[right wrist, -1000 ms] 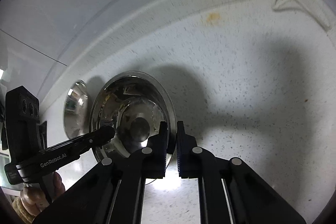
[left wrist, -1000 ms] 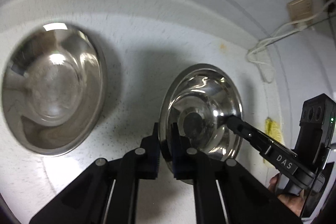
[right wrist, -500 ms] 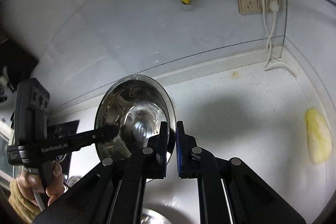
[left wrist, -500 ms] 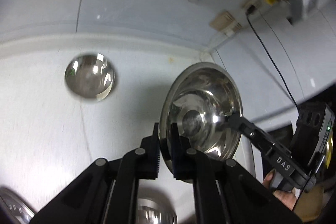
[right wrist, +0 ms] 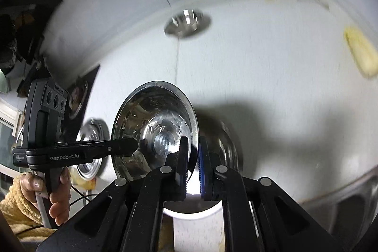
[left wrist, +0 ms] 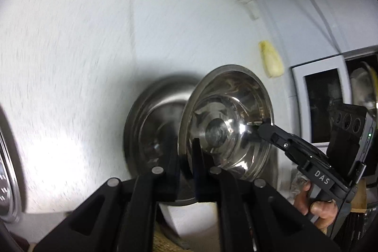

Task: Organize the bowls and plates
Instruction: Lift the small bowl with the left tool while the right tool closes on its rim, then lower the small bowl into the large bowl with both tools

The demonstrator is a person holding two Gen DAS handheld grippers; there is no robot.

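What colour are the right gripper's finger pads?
Blue, ribbed pads, clearest in the right wrist view, clamped on the steel bowl rim.

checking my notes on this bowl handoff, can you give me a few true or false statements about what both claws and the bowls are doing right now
1. Both claws grip the same steel bowl. True: the left claw and the right claw each pinch the rim of the held bowl, on opposite sides.
2. The held bowl lies flat on the counter. False: it is tipped on edge, its inside facing the cameras.
3. Another steel bowl sits right behind the held one. True: a second bowl shows behind it.
4. The yellow object is inside the held bowl. False: the yellow object lies apart on the white counter.
5. A small bowl sits far back on the counter. True: the small bowl is there, blurred.
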